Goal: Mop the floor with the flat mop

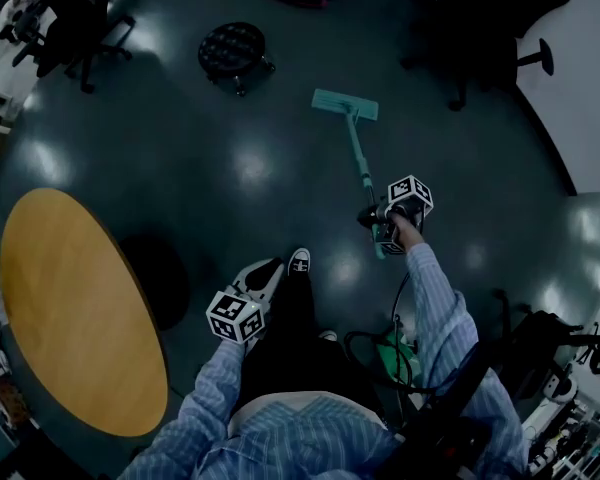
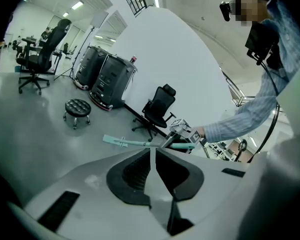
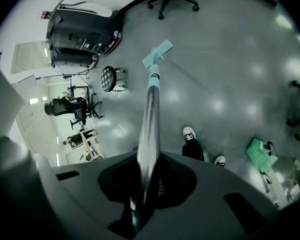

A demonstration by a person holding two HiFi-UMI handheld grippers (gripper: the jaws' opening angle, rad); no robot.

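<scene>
**Kid:** Mop on the floor! Where is it?

**Me:** The flat mop (image 1: 354, 143) is out in front of the person. Its green mop head (image 1: 345, 104) lies flat on the dark, shiny floor (image 1: 230, 168). It is well away from the white shoes (image 1: 298, 261).

**Kid:** Who has the stick?

**Me:** The right gripper (image 3: 146, 171) has it. Its two jaws are squeezed tight on the handle (image 1: 361, 168), close to the top end. The handle slants up from the mop head to that gripper. The person's right arm, in a striped blue sleeve (image 1: 442, 308), reaches out to it.

**Kid:** And the other one?

**Me:** The left gripper (image 2: 152, 153) is held close to the body, above the legs. Its jaws are pressed together, and nothing sits between them. It is well apart from the mop and does not touch it.

**Kid:** What else can you see?

**Me:** A round wooden table (image 1: 75, 308) stands on the person's left. A small black stool (image 1: 232, 50) on wheels stands past the mop head, a bit to the left. A black office chair (image 1: 470, 23) stands far off on the right, by the white wall (image 1: 590, 88). Something green (image 1: 395, 356) lies on the floor by the person's right side. I cannot tell what it is.
</scene>
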